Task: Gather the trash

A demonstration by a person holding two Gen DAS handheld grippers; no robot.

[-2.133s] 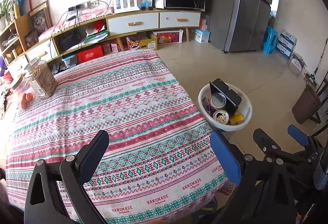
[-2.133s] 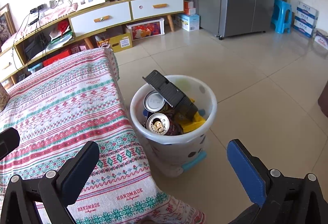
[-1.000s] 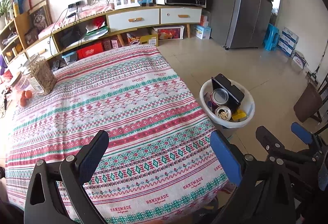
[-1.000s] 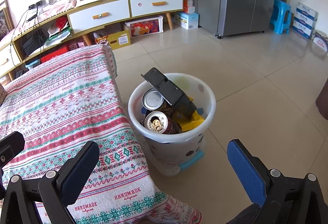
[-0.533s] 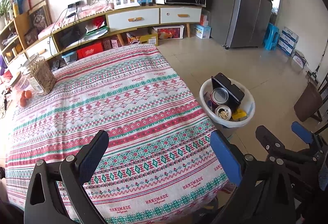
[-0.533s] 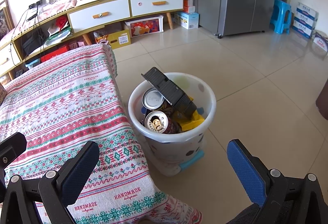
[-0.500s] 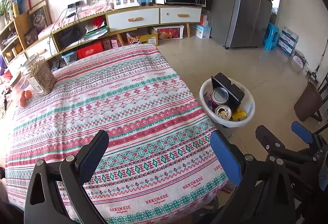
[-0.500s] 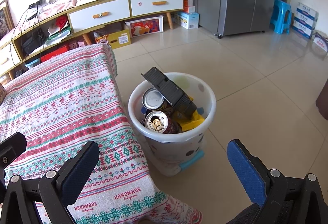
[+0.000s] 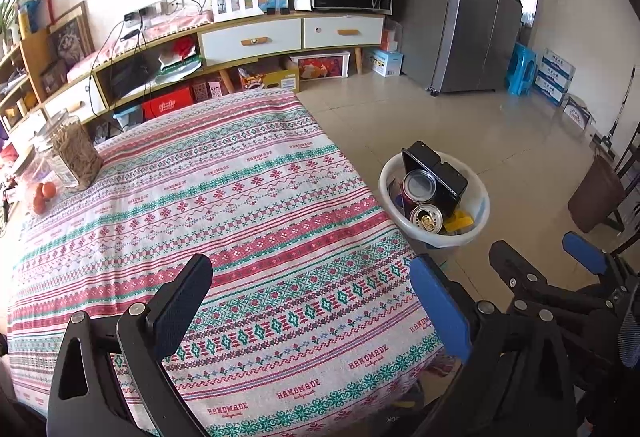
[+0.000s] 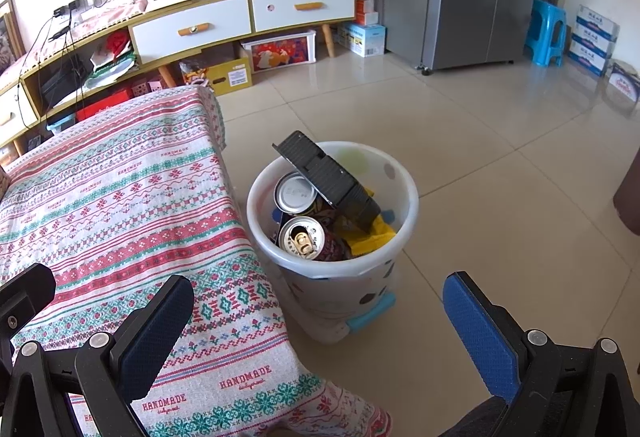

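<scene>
- Beside the table's right edge, on the floor, stood the bin (image 10: 332, 273), holding two cans (image 10: 302, 237), a black tray (image 10: 332, 181) and yellow scraps (image 10: 372, 237); the trash thus lay inside it, the tray leaning with one corner above the rim.
- No loose trash showed on the cloth (image 9: 200, 205); only a jar (image 9: 76, 157) and some fruit (image 9: 42, 193) sat at its far left, so collection was judged nearly or fully done.
- Right gripper (image 10: 316, 333) hung spread and empty, the bin straight ahead and just below it, making this the nearer hand.
- Left gripper (image 9: 312, 309) also hung spread and empty over the cloth's near edge, the bin lying ahead to its right, further off.
- Tray's long axis ran from the bin's far-left rim toward its near right.
</scene>
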